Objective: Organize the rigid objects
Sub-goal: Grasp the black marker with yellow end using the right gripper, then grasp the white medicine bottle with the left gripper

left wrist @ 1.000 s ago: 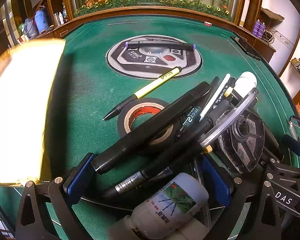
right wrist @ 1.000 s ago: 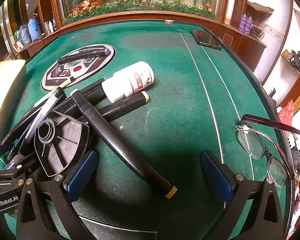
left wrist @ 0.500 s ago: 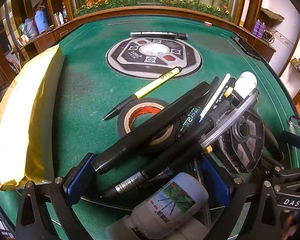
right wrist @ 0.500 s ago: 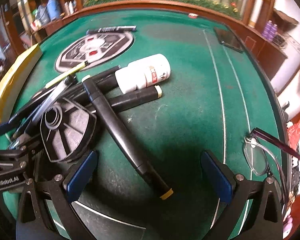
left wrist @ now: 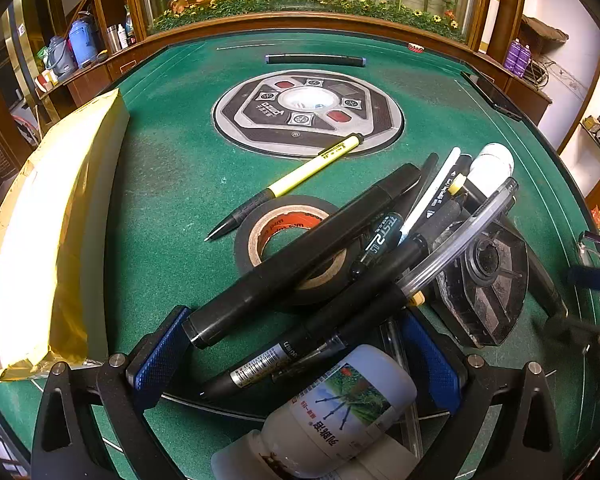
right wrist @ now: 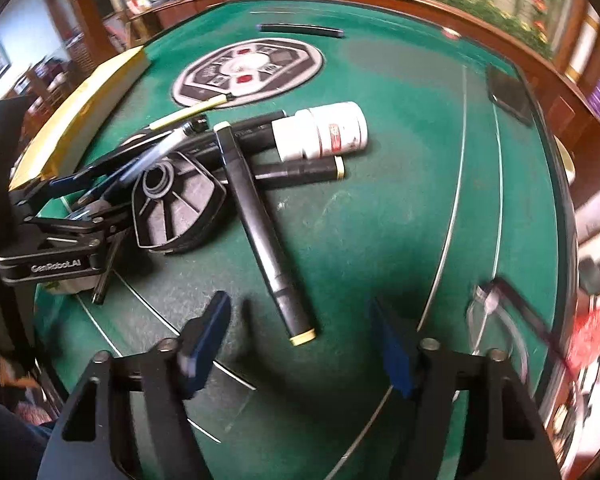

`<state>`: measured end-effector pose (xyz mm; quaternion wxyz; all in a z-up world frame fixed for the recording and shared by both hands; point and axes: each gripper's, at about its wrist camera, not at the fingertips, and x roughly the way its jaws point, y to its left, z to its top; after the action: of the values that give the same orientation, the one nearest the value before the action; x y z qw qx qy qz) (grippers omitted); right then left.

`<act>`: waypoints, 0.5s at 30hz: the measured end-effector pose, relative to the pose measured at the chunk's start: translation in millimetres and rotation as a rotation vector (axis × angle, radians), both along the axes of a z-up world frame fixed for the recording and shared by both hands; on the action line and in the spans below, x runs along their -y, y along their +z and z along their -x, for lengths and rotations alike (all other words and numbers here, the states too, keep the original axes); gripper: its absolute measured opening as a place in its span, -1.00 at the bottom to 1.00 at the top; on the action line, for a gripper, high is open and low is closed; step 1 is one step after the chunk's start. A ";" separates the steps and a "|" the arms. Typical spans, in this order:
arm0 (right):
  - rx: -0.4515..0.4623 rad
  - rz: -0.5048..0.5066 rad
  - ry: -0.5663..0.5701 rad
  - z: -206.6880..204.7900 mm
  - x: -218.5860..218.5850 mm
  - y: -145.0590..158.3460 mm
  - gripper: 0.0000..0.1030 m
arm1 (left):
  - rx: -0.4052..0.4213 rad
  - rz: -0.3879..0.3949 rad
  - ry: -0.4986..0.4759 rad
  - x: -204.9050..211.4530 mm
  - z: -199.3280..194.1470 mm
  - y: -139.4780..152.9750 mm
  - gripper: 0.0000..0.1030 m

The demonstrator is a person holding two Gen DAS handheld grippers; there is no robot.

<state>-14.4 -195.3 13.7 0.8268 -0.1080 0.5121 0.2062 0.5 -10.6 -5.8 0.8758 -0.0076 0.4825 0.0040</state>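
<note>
- Closing now are the jaws of my right gripper [right wrist: 300, 344], and I see nothing between them yet; the yellow-tipped end of a long black marker [right wrist: 260, 224] lies on the felt just in front of the gap, near the right pad.
- On my left gripper [left wrist: 296, 356] the jaws stand apart around a bundle of pens [left wrist: 340, 292]; a thick black marker [left wrist: 300, 260] rests with its end against the left blue pad [left wrist: 160, 360]. I cannot tell if the right pad presses the bundle.
- A white bottle [left wrist: 332, 412] with a green label lies below the bundle, very close to the left camera.
- That thick marker crosses over a roll of black tape [left wrist: 288, 240] with an orange core.
- A yellow pen [left wrist: 292, 180] lies alone beyond the tape, its far end on the round panel [left wrist: 308, 112] in the middle of the tabletop [right wrist: 380, 240].
- A black ribbed disc [right wrist: 176, 204] lies beside the pile, and a white jar [right wrist: 320, 132] lies on its side, touching the far ends of the markers.
- A purple-capped marker [left wrist: 316, 59] lies apart at the far edge, and a yellow packet [left wrist: 40, 232] lies along the left side.
- Eyeglasses [right wrist: 500, 320] lie blurred to the right.
</note>
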 end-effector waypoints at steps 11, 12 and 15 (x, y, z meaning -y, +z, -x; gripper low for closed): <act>-0.026 0.022 0.169 -29.3 -32.6 -7.0 -0.68 | -0.080 0.011 -0.003 -11.2 18.7 7.5 0.99; -0.026 0.026 0.163 -28.2 -33.8 -7.0 -0.73 | -0.084 0.021 -0.008 -14.9 24.1 8.6 0.99; -0.064 -0.035 0.100 -22.7 -26.6 -4.5 -0.73 | -0.078 0.076 -0.047 -20.3 47.1 16.0 0.99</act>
<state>8.3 -168.7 9.3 0.8003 -0.1123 0.5286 0.2598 -46.6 9.7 10.2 0.8554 -0.0290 0.5160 -0.0348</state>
